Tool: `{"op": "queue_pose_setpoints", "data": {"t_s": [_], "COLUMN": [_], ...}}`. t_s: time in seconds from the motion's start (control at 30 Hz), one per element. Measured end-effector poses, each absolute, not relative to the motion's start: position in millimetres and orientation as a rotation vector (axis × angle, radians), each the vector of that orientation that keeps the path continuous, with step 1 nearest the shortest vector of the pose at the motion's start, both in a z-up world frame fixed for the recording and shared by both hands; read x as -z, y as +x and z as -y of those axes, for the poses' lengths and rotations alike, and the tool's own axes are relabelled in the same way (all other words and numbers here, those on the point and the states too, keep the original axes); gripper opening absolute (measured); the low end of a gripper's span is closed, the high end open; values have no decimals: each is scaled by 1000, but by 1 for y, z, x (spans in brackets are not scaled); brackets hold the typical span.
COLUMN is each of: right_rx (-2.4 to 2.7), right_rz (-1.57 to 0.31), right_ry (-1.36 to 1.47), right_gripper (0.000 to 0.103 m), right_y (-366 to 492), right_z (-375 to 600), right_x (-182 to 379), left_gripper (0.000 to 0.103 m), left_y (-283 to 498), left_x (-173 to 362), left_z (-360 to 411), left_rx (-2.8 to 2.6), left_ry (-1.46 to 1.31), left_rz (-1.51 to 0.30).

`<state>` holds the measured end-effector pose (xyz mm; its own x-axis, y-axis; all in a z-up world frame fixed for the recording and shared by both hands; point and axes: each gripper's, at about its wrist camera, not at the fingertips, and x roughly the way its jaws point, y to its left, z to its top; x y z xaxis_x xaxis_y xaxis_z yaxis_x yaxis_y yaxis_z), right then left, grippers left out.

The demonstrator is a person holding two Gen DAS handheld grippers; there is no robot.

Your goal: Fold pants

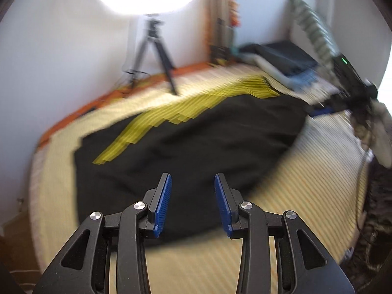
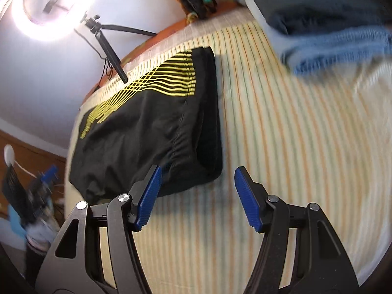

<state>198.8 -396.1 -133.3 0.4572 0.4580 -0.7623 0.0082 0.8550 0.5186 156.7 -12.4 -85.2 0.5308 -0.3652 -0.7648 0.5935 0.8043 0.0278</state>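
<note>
Both claws stand apart and hold nothing: left gripper hangs over the near edge of the black knit pants with a yellow line pattern, right gripper above the bare cream-and-orange striped bedsheet just right of them. Pants lie as a compact folded bundle, matte and softly creased, the thick fold along their right side; judged complete or nearly so. A blurred stack of folded blue and dark clothes sits far right.
</note>
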Motion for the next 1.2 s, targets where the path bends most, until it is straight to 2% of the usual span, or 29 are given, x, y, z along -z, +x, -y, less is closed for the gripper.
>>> {"op": "queue_pose_setpoints", "data": {"t_s": [0.33,0.5,0.53,0.57,0.63,0.7,0.8,1.03,1.17,1.2], "right_rx": [-328,-316,-310,-303,-299,-303,-296,-194,-186,-175], "right_rz": [-1027,-994,-984,-977,-972,-955,-924,-880,-921,-925], "right_ry": [799,836,827,818,815,808,774,676,648,628], "right_gripper": [65,64,57,45,35,30,25,20,20,20], "right_y": [198,202,202,203,204,204,200,174,173,173], "right_z": [396,393,392,391,391,391,395,422,426,426], "right_x": [157,162,161,160,161,159,149,129,133,134], "left_gripper": [35,35,35,35,34,15,7,7,23,24], "left_y": [142,146,147,148,151,153,152,138,142,145], "left_x": [131,140,142,143,144,143,140,127,119,116], "left_z": [66,70,72,72,72,73,77,91,84,79], "left_rx": [660,657,653,651,659,670,691,780,783,766], "left_ry": [467,482,489,493,481,483,491,442,364,344], "left_rz": [-902,-919,-920,-921,-912,-900,-895,-899,-914,-913]}}
